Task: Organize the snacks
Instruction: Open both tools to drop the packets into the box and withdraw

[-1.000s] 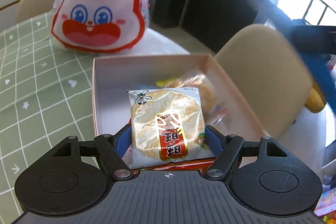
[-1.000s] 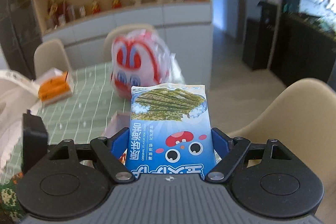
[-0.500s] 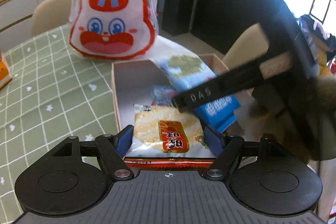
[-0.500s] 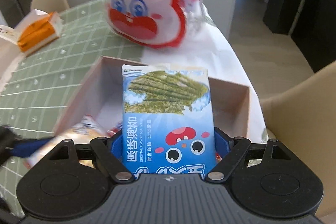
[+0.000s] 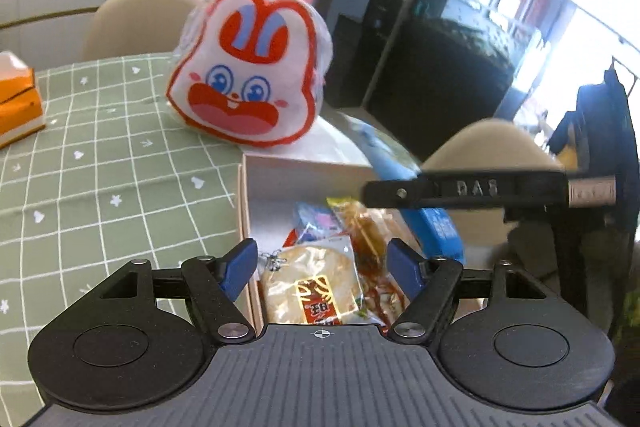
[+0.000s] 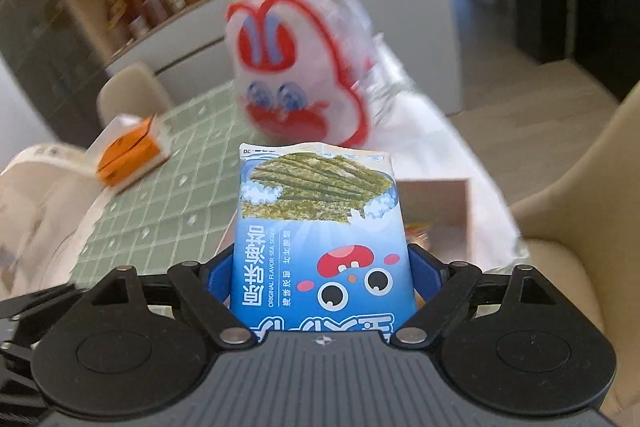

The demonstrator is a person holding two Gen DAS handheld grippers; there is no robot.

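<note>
- Your left gripper hovers over the near end of the box, its blue fingers spread apart and holding nothing.
- Below that gap, the rice cracker packet lies inside the box, clear of both fingers, with other wrapped snacks just beside and behind it.
- Your right gripper is clamped on the blue seaweed snack packet, which stands upright between the fingers with its printed face toward the camera.
- From the left wrist view, that right gripper reaches in from the right above the box, and the blue packet hangs at the box's right side; you cannot tell whether it touches the wall.
- The box sits on the table, at the right edge of its green checked cloth.
- A rabbit-faced bag stands on the table just behind the box.
- An orange carton rests well apart, at the far left.
</note>
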